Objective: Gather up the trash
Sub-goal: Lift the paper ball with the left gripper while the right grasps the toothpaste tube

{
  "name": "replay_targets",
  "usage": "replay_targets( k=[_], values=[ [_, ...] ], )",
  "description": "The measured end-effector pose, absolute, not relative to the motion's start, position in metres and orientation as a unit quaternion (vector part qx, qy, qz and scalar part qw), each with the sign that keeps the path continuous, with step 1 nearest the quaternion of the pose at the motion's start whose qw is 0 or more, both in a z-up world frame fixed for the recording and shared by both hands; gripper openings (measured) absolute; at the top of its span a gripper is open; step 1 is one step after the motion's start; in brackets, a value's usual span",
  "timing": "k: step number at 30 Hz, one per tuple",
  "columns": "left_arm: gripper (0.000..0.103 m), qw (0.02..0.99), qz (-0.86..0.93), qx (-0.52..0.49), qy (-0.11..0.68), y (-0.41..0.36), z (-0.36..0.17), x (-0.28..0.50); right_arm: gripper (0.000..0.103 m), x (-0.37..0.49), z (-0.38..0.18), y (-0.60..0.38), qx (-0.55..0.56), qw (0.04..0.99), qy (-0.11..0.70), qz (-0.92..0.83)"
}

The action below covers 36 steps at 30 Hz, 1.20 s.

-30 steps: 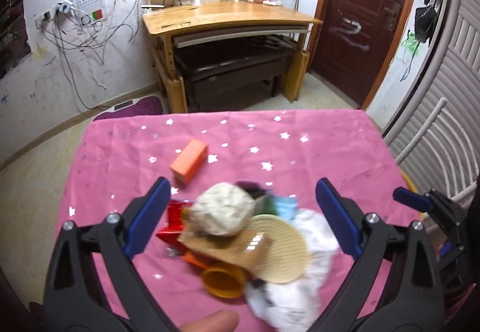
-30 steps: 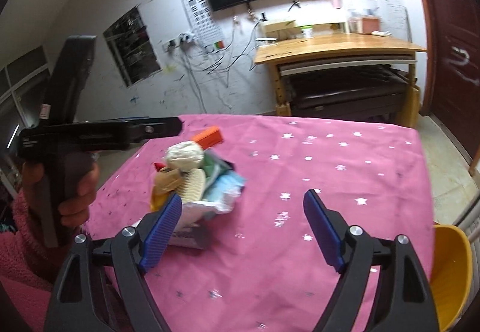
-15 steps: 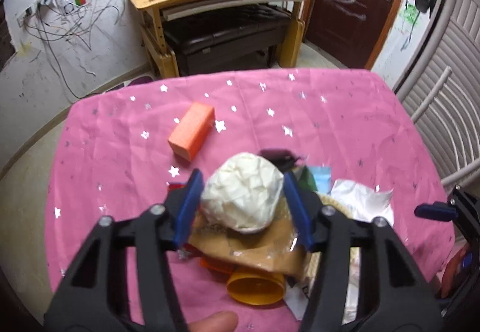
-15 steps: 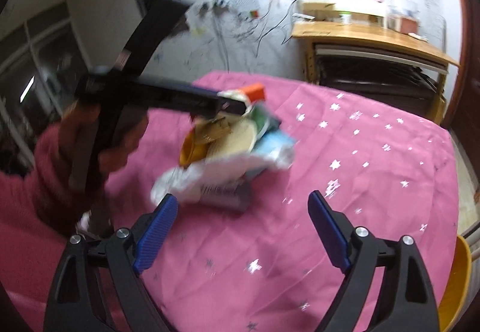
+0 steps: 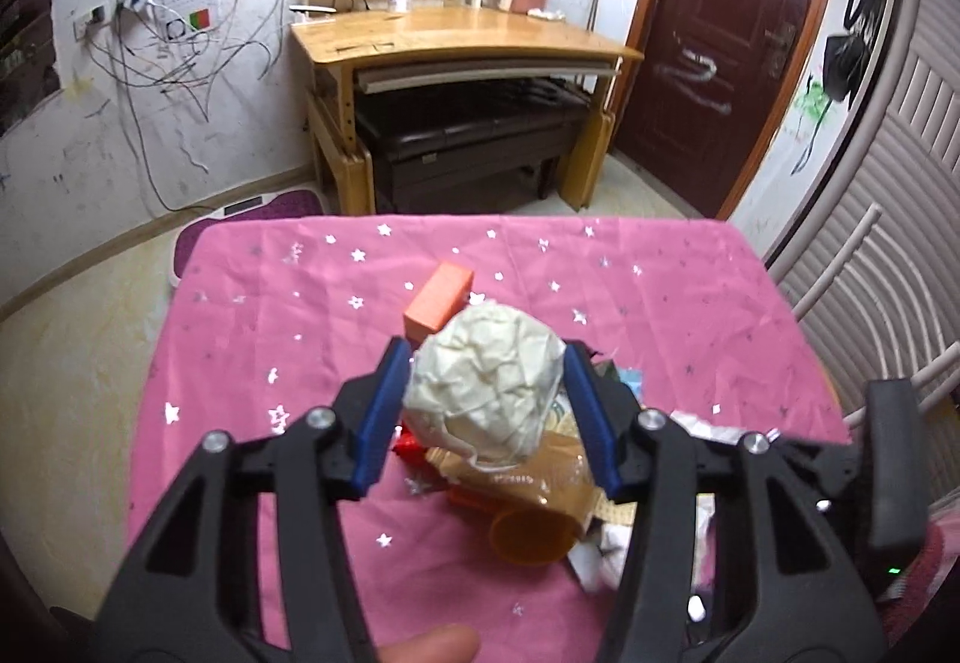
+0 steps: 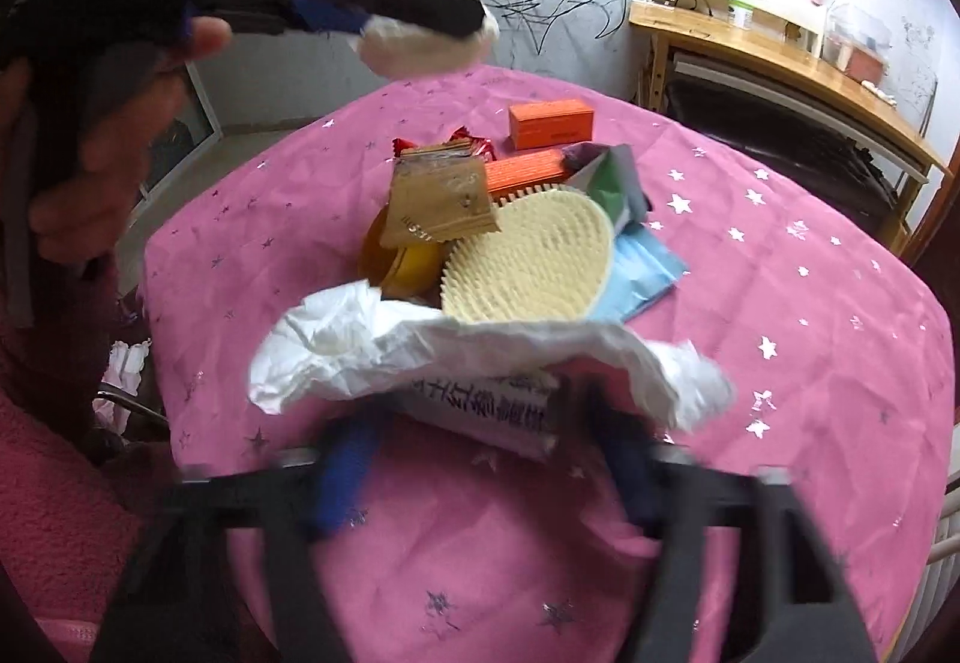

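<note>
My left gripper (image 5: 487, 411) pinches the crumpled paper ball (image 5: 486, 393) across its middle (light, squashy, so gently), while my blurred right gripper (image 6: 480, 459) looks half-spread.

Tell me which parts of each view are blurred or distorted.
Left wrist view: the paper ball between the left gripper fingers is fairly sharp, the trash pile under it soft, and the fisheye bends the door frame. Right wrist view: the right gripper is motion-smeared; the white bag stays readable.
</note>
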<state>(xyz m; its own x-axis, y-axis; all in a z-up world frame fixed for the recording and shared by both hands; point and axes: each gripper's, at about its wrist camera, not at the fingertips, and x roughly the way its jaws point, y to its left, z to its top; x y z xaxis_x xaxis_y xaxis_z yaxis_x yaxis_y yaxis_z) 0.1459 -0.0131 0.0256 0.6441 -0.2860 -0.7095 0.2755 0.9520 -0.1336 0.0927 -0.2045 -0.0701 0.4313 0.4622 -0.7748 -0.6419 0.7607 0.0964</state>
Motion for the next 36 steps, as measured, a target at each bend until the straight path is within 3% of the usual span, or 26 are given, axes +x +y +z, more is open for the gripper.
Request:
replay_targets(
  k=[2, 5, 9, 36],
  values=[
    [0.051, 0.907, -0.157, -0.012, 0.391, -0.009, 0.028, 0.142, 0.040, 0.091, -0.068, -0.200, -0.116, 0.839, 0.414, 0.334],
    [0.051, 0.909, -0.155, -0.011, 0.387, -0.005, 0.030, 0.138, 0.012, 0.084, -0.064, -0.200, -0.120, 0.843, 0.408, 0.329],
    [0.051, 0.907, -0.160, -0.017, 0.388, -0.002, 0.031, 0.137, 0.002, 0.066, -0.053, -0.203, -0.111, 0.850, 0.394, 0.332],
    [0.051, 0.910, -0.158, -0.007, 0.383, -0.036, 0.050, 0.124, 0.000, 0.017, 0.022, -0.286, 0.009, 0.890, 0.294, 0.348]
  ],
)
